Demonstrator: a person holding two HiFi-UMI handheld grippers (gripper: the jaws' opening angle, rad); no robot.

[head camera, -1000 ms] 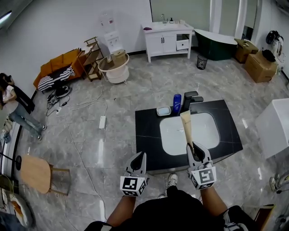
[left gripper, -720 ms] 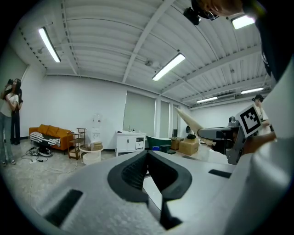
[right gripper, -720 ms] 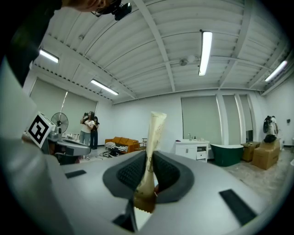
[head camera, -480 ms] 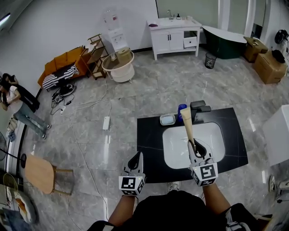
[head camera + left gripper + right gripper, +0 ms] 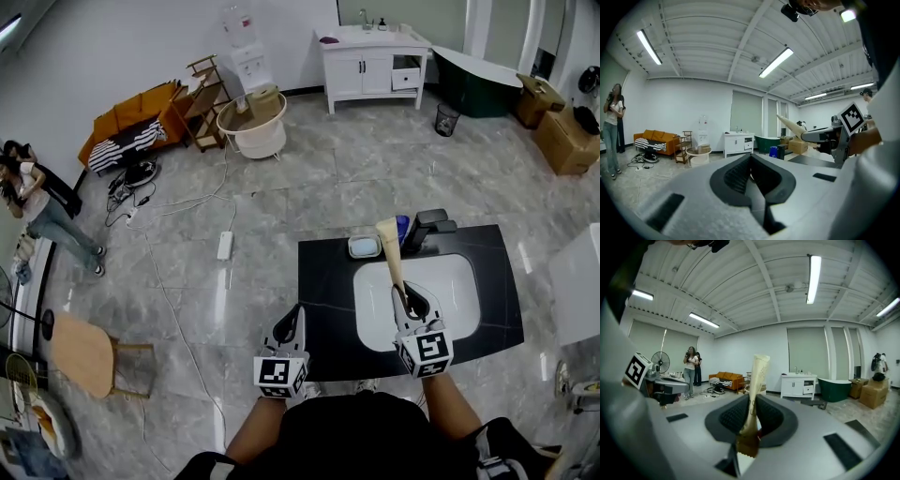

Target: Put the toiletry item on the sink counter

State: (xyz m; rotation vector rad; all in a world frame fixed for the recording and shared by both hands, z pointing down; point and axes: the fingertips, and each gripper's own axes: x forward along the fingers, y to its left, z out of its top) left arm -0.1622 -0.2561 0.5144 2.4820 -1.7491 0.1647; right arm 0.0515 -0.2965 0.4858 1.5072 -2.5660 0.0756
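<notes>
The toiletry item is a cream tube (image 5: 392,255). My right gripper (image 5: 409,298) is shut on its lower end. The tube points forward and up over the left part of the white basin (image 5: 450,291), which is set in the black sink counter (image 5: 323,291). In the right gripper view the tube (image 5: 757,380) stands upright between the pads, with the right gripper (image 5: 751,413) closed round it. My left gripper (image 5: 292,322) hangs at the counter's near left corner, shut with nothing in it. The left gripper view shows its jaws (image 5: 751,164) meeting and the tube (image 5: 792,125) off to the right.
A blue bottle (image 5: 402,225), a soap dish (image 5: 364,247) and a black faucet (image 5: 431,228) stand at the counter's far edge. Around it are a power strip (image 5: 225,246) with cables, a wooden stool (image 5: 89,356), a white vanity (image 5: 375,56), a round tub (image 5: 251,127) and a person (image 5: 37,206).
The counter has shifted right and down in the head view. Both grippers keep their pose, the right one still holding the tube over the basin.
</notes>
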